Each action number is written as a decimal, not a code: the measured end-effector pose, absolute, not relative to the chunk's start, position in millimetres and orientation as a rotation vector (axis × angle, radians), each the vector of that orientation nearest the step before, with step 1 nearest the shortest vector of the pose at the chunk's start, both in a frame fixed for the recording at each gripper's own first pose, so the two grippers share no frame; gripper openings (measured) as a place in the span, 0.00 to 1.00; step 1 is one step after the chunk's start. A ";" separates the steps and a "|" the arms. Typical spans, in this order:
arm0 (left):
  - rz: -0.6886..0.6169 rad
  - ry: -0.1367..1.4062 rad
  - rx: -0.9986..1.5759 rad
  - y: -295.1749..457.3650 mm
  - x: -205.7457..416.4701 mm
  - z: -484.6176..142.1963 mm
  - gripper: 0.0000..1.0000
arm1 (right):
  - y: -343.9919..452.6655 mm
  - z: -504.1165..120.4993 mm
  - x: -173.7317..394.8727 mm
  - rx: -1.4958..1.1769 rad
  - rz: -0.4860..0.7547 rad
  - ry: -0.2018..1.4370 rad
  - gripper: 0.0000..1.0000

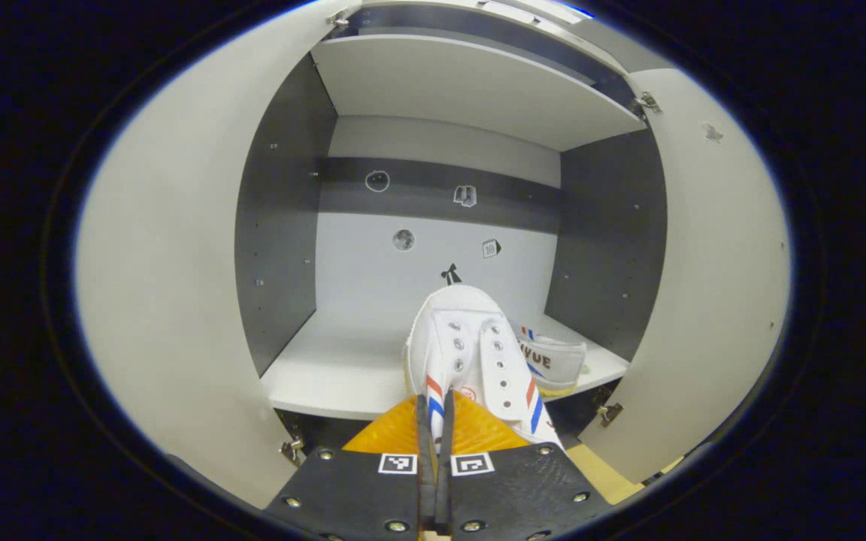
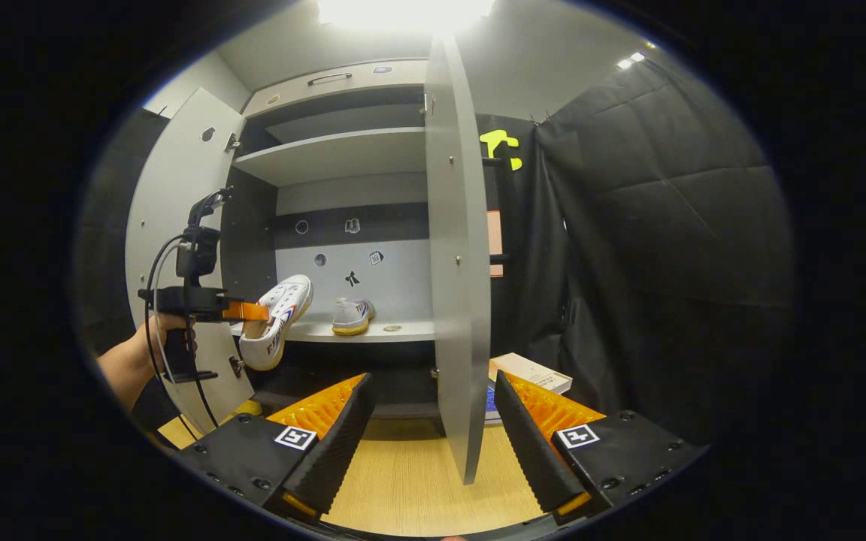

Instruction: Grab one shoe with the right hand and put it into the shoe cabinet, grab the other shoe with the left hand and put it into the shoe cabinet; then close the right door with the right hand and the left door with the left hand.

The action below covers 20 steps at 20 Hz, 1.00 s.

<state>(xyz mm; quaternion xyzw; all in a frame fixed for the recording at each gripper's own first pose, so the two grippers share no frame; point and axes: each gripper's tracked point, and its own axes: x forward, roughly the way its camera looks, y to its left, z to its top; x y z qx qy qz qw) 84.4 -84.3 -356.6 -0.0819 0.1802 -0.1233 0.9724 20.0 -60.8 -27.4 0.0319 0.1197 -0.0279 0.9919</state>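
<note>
A: The left gripper [image 1: 434,436] has its fingers pinched nearly together on the collar of the second shoe [image 1: 470,353], which hangs in the air before the shoe cabinet [image 1: 283,225], toe toward the lower shelf [image 1: 328,361].

B: And the right gripper [image 2: 429,421]?

A: Spread wide, holding nothing, with the edge of the right door [image 2: 457,263] between its fingers. The first shoe [image 2: 350,315] already sits on the shelf.

B: Risks?

A: The thin grip may let the shoe swing or slip, and it could knock the parked shoe.
</note>
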 end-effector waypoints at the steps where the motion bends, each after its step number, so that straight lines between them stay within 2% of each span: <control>1: -0.242 0.356 -0.163 -84.4 84.6 -355.9 0.01 | -64.3 -28.5 19.5 0.063 -0.061 0.244 1.00; 9: -0.191 0.392 -0.155 -83.8 84.4 -360.2 0.02 | -89.6 -34.2 9.9 0.048 -0.119 0.260 1.00; 17: -0.134 0.534 -0.116 -89.4 79.1 -379.3 0.03 | -107.0 -29.7 4.8 0.032 -0.151 0.257 1.00; 19: -0.117 0.471 -0.143 -87.0 79.6 -362.6 0.10 | -110.4 -24.0 8.1 0.031 -0.153 0.246 0.96; 20: -0.102 0.407 -0.145 -82.9 89.3 -355.4 0.19 | -113.2 -20.5 9.0 0.030 -0.155 0.238 1.00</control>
